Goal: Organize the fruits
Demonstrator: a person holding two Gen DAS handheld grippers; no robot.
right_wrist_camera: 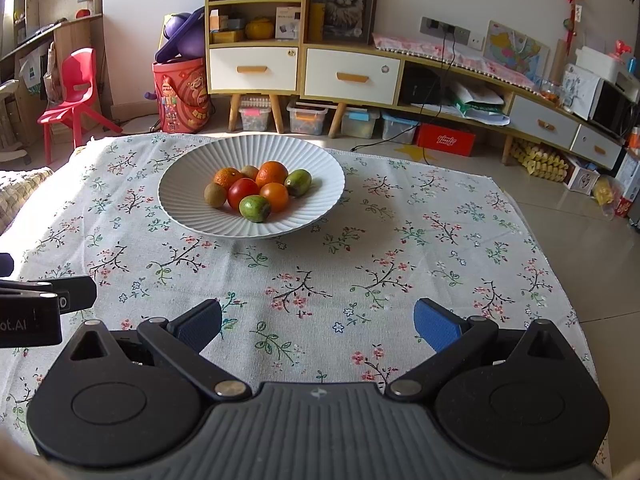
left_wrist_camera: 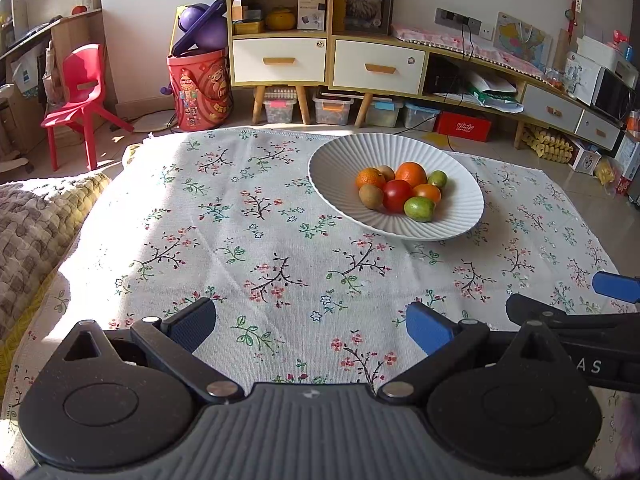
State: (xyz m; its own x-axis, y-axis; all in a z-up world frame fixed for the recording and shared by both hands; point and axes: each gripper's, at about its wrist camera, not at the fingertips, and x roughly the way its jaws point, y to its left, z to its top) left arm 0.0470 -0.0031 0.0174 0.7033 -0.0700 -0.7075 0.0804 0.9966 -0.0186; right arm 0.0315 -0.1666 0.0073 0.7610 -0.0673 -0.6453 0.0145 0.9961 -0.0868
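The rear brown kiwi (left_wrist_camera: 385, 172) sits largely hidden behind neighbouring fruit in the white ribbed ceramic bowl (left_wrist_camera: 340, 184). The right gripper (left_wrist_camera: 576, 304) is cut off by the left wrist view's right edge. Labels on the red printed bucket (right_wrist_camera: 182, 92) are too small to read.

The left gripper (left_wrist_camera: 312, 326) sits low over the cloth with its jaws spread wide and nothing between them. Its two blue pads (left_wrist_camera: 428, 330) face each other across a broad gap, the left one in shadow and the right one lit. The right gripper (right_wrist_camera: 318, 326) is held the same way: jaws wide apart, empty, pointing forward and level. The two tools are side by side and close together; in the left wrist view part of the right gripper shows at the right edge, and in the right wrist view the left gripper's black body shows at the left edge.
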